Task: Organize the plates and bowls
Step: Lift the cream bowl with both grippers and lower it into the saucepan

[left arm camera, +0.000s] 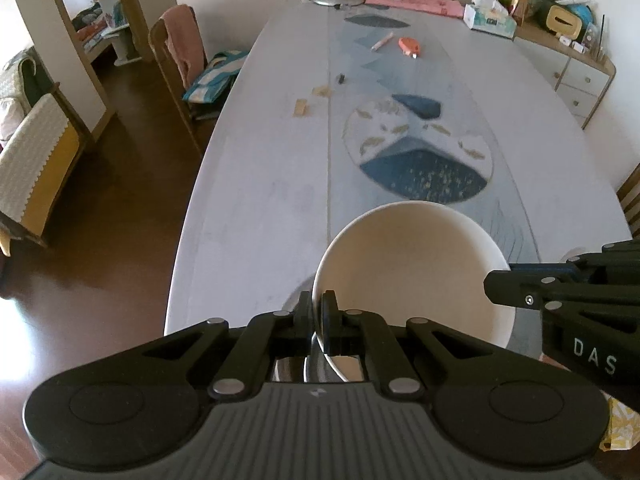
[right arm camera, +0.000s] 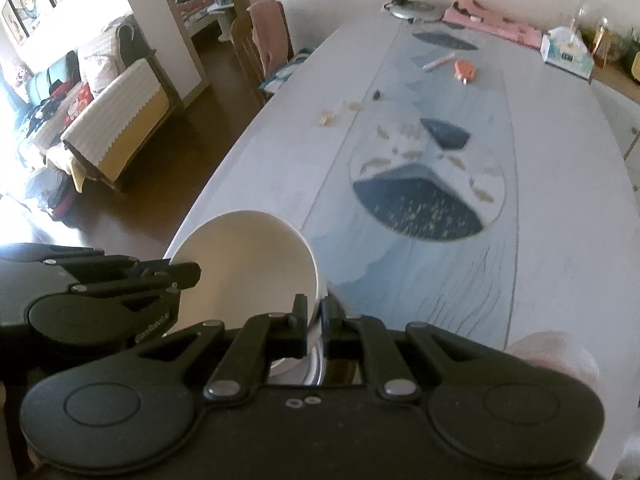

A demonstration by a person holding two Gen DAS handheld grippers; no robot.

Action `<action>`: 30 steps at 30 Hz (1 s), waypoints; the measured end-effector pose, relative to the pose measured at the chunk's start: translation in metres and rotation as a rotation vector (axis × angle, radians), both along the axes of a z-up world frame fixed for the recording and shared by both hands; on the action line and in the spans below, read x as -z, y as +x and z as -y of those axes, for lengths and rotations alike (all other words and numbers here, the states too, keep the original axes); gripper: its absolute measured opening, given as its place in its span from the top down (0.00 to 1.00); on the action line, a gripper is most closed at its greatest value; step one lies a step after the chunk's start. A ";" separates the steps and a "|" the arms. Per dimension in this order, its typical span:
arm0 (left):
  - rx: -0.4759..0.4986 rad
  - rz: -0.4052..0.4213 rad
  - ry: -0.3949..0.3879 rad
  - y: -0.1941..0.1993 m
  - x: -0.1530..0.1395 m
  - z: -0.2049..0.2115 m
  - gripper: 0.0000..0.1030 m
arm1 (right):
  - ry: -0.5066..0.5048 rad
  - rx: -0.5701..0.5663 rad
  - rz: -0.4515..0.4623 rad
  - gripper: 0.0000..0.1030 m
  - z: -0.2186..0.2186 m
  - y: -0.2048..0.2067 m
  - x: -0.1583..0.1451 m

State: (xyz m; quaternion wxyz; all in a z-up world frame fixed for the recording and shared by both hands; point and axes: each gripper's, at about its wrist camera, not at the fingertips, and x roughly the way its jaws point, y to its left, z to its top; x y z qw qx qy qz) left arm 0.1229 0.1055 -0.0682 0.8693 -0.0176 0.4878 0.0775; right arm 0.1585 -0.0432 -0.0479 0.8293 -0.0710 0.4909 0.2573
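Left wrist view: left gripper [left arm camera: 317, 312] clamped on the near-left rim of a white bowl [left arm camera: 412, 264], one finger inside, one outside; bowl empty, interior cream and clean, tilted slightly, held above the near end of the table [left arm camera: 256, 200]; right gripper [left arm camera: 490, 284] enters from the right edge, its tip at the opposite rim. Right wrist view: right gripper [right arm camera: 315, 316] clamped on the near-right rim of the same bowl [right arm camera: 248, 264]; left gripper [right arm camera: 196, 274] reaches in from the left and meets the far rim; bowl thus gripped on both sides; a second pale rim shows beneath it, between the fingers; cannot tell what it is. Beyond the bowl a patterned plate [right arm camera: 428, 184] lies flat on the table [right arm camera: 560, 200], empty, apart from the bowl. Tissue box [left arm camera: 490, 20] at the far end.
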 end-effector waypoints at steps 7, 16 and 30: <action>0.002 0.007 0.032 -0.024 0.022 0.005 0.96 | -0.005 -0.009 -0.045 0.93 0.000 -0.021 0.022; 0.025 0.061 0.119 -0.036 0.041 0.015 0.96 | -0.025 -0.031 -0.053 0.93 -0.003 -0.036 0.044; 0.057 0.064 0.170 -0.038 0.060 0.021 0.96 | -0.074 -0.036 -0.040 0.92 -0.009 -0.039 0.061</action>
